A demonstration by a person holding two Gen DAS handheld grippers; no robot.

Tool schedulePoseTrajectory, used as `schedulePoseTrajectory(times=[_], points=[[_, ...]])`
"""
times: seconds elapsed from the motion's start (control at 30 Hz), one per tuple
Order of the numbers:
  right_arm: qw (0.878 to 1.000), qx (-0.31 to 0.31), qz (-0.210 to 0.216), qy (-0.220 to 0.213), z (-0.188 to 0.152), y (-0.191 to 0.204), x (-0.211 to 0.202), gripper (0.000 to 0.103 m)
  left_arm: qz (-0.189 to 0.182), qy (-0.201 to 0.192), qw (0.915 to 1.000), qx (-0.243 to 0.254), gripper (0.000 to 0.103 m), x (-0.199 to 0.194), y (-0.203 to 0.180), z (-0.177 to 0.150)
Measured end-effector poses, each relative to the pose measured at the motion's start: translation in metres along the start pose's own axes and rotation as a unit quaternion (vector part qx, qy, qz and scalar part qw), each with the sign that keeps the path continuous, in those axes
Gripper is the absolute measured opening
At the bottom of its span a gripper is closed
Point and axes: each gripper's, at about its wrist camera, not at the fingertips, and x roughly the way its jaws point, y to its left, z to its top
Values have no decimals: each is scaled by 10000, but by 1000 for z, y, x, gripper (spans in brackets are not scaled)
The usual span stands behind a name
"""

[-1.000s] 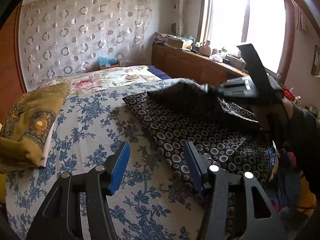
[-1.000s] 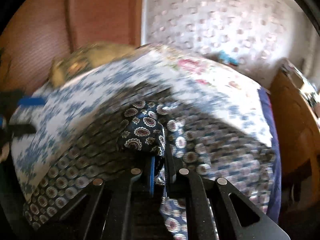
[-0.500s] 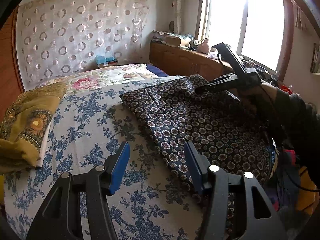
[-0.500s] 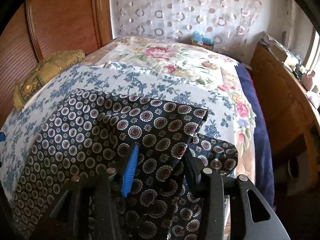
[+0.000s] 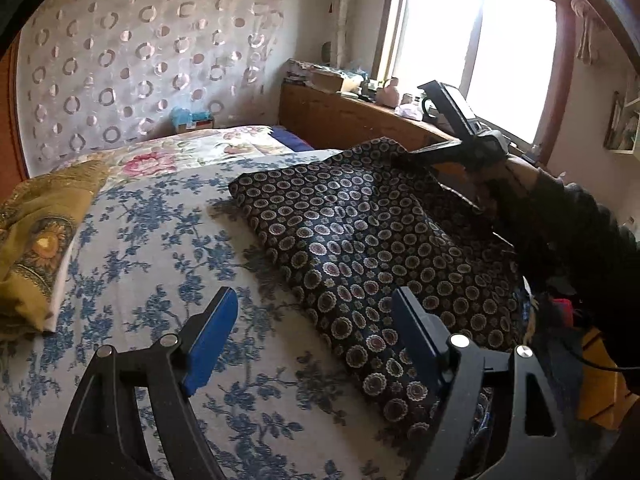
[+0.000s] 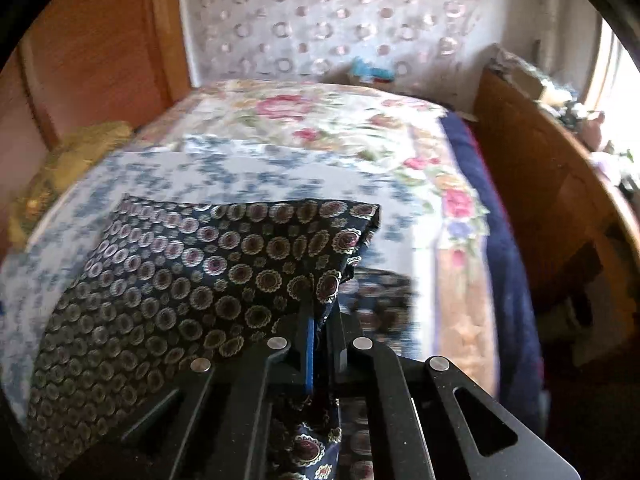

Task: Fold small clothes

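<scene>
R gripper [image 6: 324, 316] just clamped on dark patterned cloth [image 6: 192, 280] at 6 o'clock; L gripper [image 5: 316, 320] just widened, empty over bedsheet [image 5: 140, 260].

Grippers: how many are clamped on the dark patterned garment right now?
1. The right gripper is shut on the dark patterned garment's far edge; the left gripper hangs open above the near edge, gripping nothing.

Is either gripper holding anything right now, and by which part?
Right gripper pinches the dark patterned garment at its raised right corner. Left gripper is open, holding nothing.
</scene>
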Motion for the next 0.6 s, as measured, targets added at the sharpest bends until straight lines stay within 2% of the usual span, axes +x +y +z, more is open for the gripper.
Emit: schedulePoseTrajectory(times=[0.03,0.07,0.1,0.17,0.3,0.37,0.6], points=[[10000,4,-29,3,-1,0,-1,4,70,-10,10000,33,80,0,-2,-1],[10000,1,-12,11,-2,1,-1,9,139,-15,9999,49,80,1,-3,-1],[9999,-12,-136,15,-4,2,-2,24,171,-3,9998,49,80,2,-3,-2],[9995,-13,-298,-50,-9,1,-9,44,202,70,9998,30,80,6,-3,-2],[9994,28,-244,-251,-34,6,-27,45,296,170,9994,51,80,12,-5,-5],[9996,33,-84,-279,-49,15,-36,45,300,206,9993,57,80,14,-6,-6],[9997,44,9,-241,-125,22,-69,45,313,389,9987,67,80,21,-12,-12]])
